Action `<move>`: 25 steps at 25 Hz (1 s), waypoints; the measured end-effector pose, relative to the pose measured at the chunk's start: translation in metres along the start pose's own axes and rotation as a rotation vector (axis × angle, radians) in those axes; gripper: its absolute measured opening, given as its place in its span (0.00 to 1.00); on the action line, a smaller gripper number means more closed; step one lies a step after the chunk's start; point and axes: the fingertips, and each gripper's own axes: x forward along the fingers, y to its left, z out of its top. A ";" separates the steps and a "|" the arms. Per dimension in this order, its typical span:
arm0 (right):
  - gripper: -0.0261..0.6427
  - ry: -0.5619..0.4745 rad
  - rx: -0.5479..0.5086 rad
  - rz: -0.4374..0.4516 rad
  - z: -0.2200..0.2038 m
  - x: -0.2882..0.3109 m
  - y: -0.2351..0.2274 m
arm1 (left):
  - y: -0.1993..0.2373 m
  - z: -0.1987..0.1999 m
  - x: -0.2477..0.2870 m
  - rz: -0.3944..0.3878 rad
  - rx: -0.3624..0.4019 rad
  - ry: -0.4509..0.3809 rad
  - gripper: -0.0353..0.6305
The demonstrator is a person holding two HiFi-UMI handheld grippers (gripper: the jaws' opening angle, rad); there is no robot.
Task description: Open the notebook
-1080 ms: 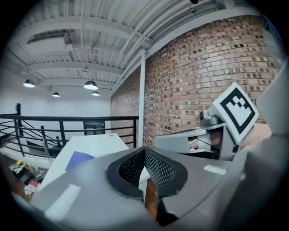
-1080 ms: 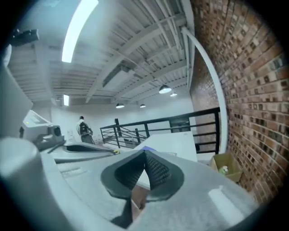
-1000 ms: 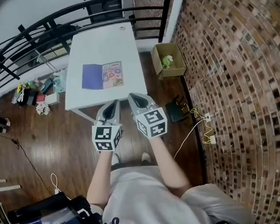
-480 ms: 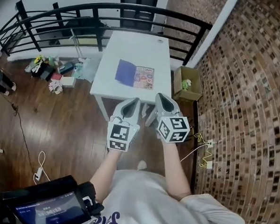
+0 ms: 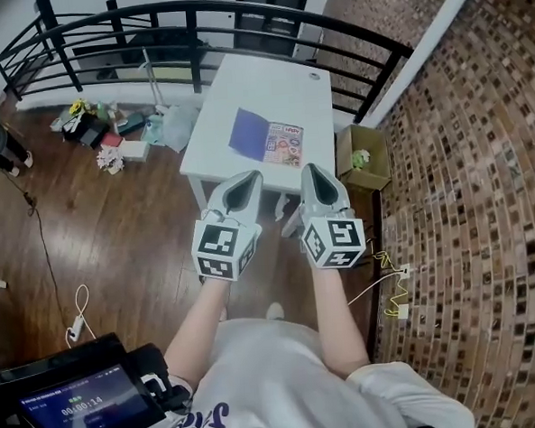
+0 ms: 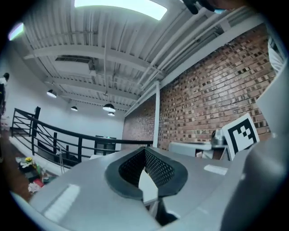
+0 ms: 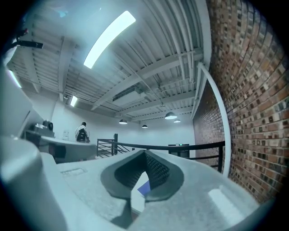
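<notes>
Jaws pressed together and empty, the left gripper (image 5: 245, 179) and right gripper (image 5: 312, 171) have risen toward the white table (image 5: 273, 82), but the notebook (image 5: 265, 138) still lies untouched ahead of their tips.

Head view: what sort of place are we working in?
Probably a loft-style mezzanine or upper landing indoors: a brick wall on one side, a black metal railing behind the white table, a wood floor, and an exposed ceiling with beams and pipes.

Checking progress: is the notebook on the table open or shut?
Cannot tell: the notebook lies flat on the white table, purple half beside colourful half, too small to judge.
</notes>
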 end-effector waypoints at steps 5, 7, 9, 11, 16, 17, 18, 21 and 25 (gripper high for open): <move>0.03 -0.014 -0.008 -0.019 0.003 -0.004 -0.009 | -0.003 -0.028 0.006 -0.030 -0.012 0.067 0.08; 0.03 -0.015 -0.007 -0.032 0.002 -0.005 -0.014 | -0.005 -0.023 0.010 -0.041 0.002 0.051 0.08; 0.03 -0.011 -0.004 -0.046 0.000 -0.010 -0.017 | -0.010 -0.016 0.011 -0.054 0.013 0.040 0.08; 0.03 -0.005 -0.001 -0.051 -0.003 -0.013 -0.017 | -0.014 -0.013 0.011 -0.066 0.012 0.039 0.08; 0.03 0.006 -0.003 -0.060 -0.008 -0.015 -0.019 | -0.017 -0.019 0.013 -0.076 0.006 0.056 0.08; 0.03 0.008 -0.003 -0.063 -0.008 -0.016 -0.020 | -0.017 -0.020 0.014 -0.077 0.005 0.058 0.08; 0.03 0.009 -0.003 -0.067 -0.009 -0.016 -0.021 | -0.017 -0.021 0.015 -0.078 0.004 0.058 0.08; 0.03 0.014 -0.002 -0.075 -0.012 -0.016 -0.025 | -0.016 -0.024 0.017 -0.085 0.005 0.059 0.08; 0.03 0.022 -0.002 -0.074 -0.015 -0.016 -0.025 | -0.013 -0.032 0.018 -0.081 -0.005 0.071 0.08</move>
